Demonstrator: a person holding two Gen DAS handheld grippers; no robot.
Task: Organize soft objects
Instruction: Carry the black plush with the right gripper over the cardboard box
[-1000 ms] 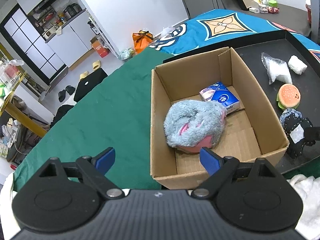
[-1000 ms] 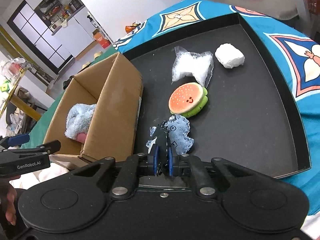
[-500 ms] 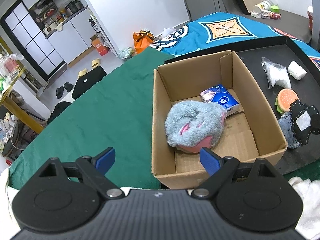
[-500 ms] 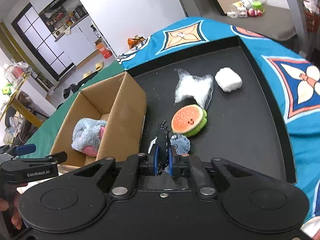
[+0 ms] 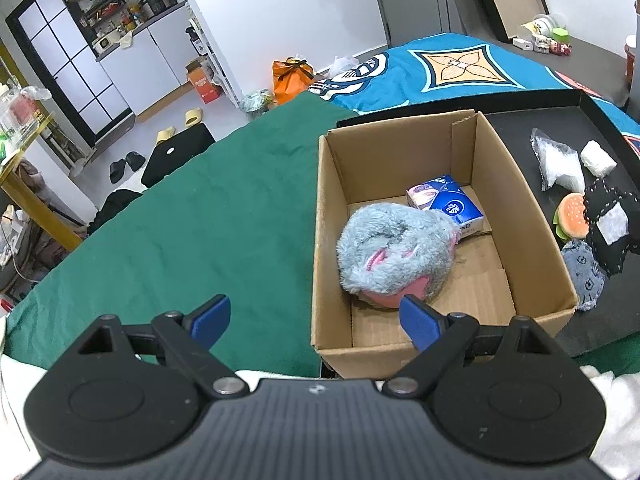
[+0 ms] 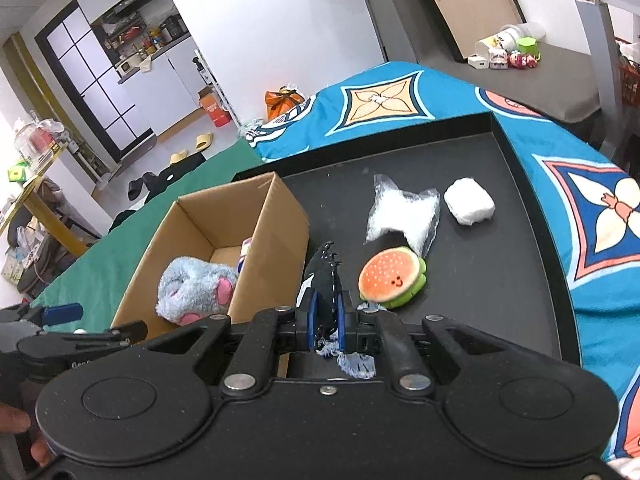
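Right now the right tool (image 6: 325,314) is clamped on a black fabric piece (image 6: 326,280), its blue pads pressed together on the cloth's lower edge. Seen from the right wrist the piece stands edge-on between the pads, dark with a line of white stitching along its rim. From the left wrist it (image 5: 608,220) shows flat: black, irregular in outline, with dashed white stitches round the border and a pale square patch in the middle. It hangs clear of the black tray (image 6: 500,280), just beside the outer wall of the cardboard box (image 5: 400,344).

Under it on the tray lies a blue denim patch (image 5: 584,276) with frayed pale edges. A burger-shaped plush (image 6: 390,280), orange on top with a small smiling face and a green layer below, sits next to the patch. Farther back lie a clear bag of white filling (image 6: 396,216) and a white wrapped bundle (image 6: 468,202), close together but apart.

Inside the box, a grey furry plush (image 5: 394,254) with pink parts rests on the bottom, touching a blue tissue pack (image 5: 448,204) behind it.

The left tool (image 5: 316,320) hovers at the box's near edge with its fingers wide apart, holding nothing. A green cloth (image 5: 180,240) covers the surface left of the box.
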